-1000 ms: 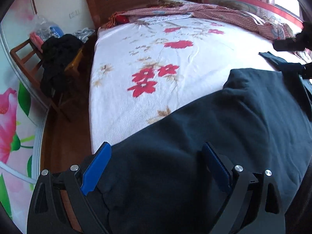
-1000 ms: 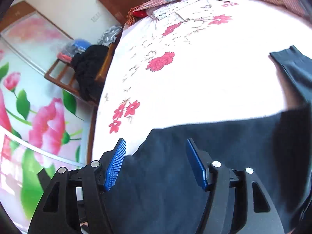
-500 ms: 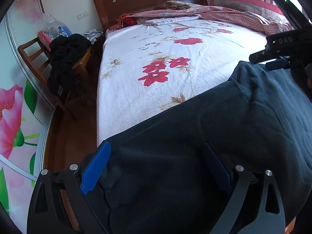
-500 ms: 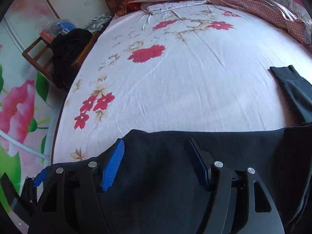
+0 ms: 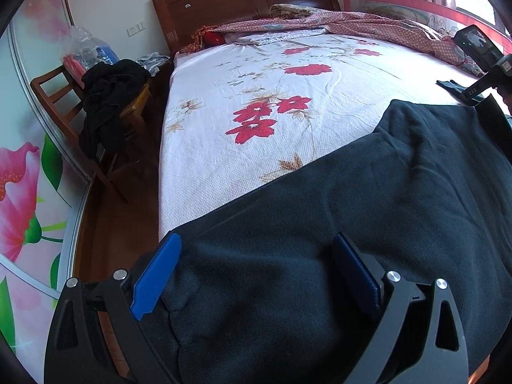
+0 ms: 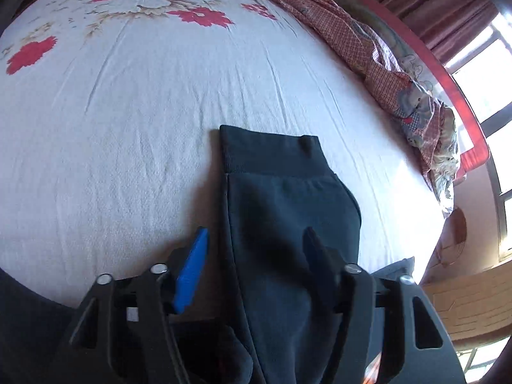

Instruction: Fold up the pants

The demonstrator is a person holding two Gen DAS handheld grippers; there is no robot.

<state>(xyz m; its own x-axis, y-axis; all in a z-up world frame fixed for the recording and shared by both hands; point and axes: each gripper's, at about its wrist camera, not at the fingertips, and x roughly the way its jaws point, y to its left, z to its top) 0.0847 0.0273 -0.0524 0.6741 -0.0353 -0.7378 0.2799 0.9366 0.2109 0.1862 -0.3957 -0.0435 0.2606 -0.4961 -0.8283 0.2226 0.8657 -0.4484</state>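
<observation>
Dark pants [image 5: 368,224] lie on the flowered bed [image 5: 256,96]. The left gripper [image 5: 256,275] gapes wide above them. The right gripper [image 6: 256,256] is closing around a leg [image 6: 281,208], pads not yet pressing.

A bed [image 5: 243,160] wears a white sheet with red flowers, a wooden headboard [image 5: 243,3] behind it. A checked blanket [image 6: 361,48] lies bunched along its far side. Dark clothes [image 5: 108,112] drape a wooden chair [image 5: 57,96] beside it.

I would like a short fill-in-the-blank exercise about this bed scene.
1. The dark pants lie on a bed sheet printed with red ____.
2. The headboard is made of ____.
3. Black clothes hang over a wooden ____.
4. The pad of the left tongs is coloured ____.

Missing words: flowers; wood; chair; blue
</observation>
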